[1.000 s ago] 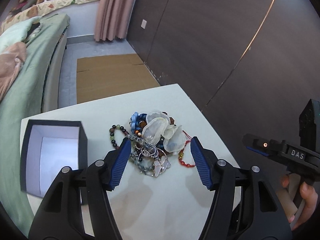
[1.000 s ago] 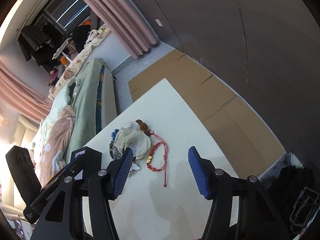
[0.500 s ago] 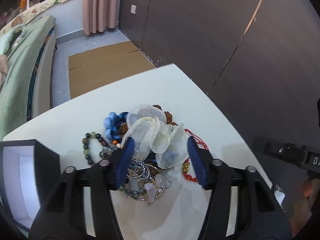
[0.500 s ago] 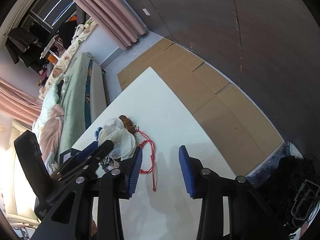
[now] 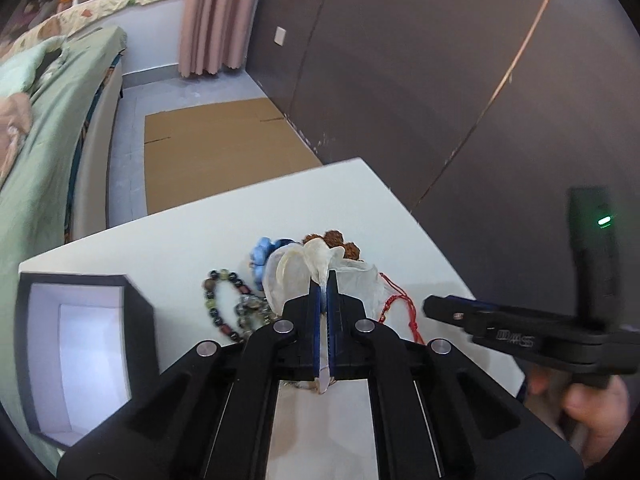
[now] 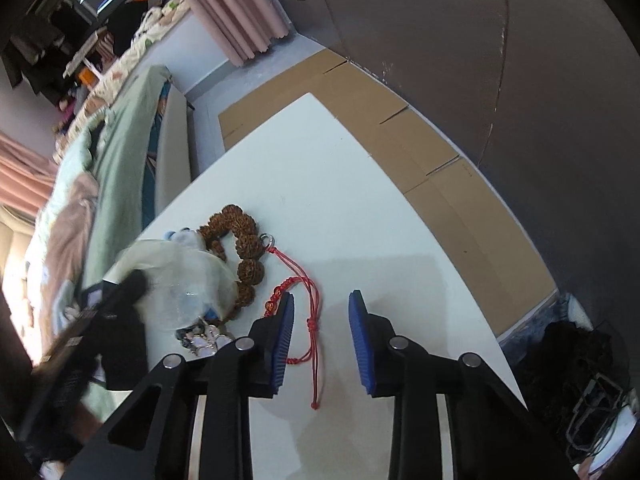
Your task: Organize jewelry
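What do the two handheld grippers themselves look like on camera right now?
Both are matte black. The left gripper and right gripper have angular linkage arms with round silver pivot pins and ribbed blue finger pads. The left wrist view shows embossed lettering, too blurred to read, and a green indicator light on the right gripper's body.

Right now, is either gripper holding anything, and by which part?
The left gripper pinches the sheer white pouch by a bunched fold at its top. The right gripper is open, holding nothing.
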### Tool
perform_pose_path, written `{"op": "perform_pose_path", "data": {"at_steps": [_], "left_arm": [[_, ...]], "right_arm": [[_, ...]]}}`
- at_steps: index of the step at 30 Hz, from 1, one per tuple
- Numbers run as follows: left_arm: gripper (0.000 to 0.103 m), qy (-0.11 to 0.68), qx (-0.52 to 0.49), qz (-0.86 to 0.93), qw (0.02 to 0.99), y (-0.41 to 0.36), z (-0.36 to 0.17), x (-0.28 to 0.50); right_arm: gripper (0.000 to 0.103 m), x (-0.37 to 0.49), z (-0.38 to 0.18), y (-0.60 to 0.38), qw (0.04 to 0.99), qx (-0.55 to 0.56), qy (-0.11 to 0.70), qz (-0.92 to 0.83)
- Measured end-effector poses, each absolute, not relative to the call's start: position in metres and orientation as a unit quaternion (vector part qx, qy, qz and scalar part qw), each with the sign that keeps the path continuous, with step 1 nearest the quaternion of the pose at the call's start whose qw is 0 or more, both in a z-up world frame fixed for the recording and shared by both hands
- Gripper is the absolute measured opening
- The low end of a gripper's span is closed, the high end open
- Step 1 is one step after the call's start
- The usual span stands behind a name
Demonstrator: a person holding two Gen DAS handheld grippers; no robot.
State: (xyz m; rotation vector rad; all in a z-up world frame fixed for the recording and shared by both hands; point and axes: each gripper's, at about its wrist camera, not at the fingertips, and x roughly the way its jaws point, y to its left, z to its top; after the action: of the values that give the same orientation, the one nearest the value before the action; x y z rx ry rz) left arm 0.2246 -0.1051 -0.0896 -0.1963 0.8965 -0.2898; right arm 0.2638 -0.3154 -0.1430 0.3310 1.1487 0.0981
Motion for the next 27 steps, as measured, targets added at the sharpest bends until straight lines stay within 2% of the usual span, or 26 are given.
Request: {"op": "perform_pose_path", "data": {"at_steps": [10,12,14,17,27], "left_arm": [[0.004,0.405,-0.138,-0.138,0.893,-0.06,-0.065,0.199],[0.004,0.403,-0.15,-0.14,0.892,-0.051,-0.061,0.198],[0.004,0.4,-0.16,-0.141,0.892,-0.042,-0.055,0.198],[0.004,0.39,-0.175,-0.138,0.893,-0.024,-0.048,0.191],[0.004,0.373,-0.199,-0.111,0.9,0.03,-0.037,0.174]], "right_arm": [[0.028,0.278,-0.156,-0.28,0.835,0.077,0.545,0.018],[0.019,0.278,-0.156,-0.273,0.84,0.051,0.541,0.004],[0.001,0.278,-0.156,-0.27,0.841,0.032,0.54,-0.005],[0.001,0.276,-0.153,-0.271,0.837,0.069,0.542,0.027],[0.001,0.253,-0.087,-0.257,0.882,0.079,0.461,0.065]]}}
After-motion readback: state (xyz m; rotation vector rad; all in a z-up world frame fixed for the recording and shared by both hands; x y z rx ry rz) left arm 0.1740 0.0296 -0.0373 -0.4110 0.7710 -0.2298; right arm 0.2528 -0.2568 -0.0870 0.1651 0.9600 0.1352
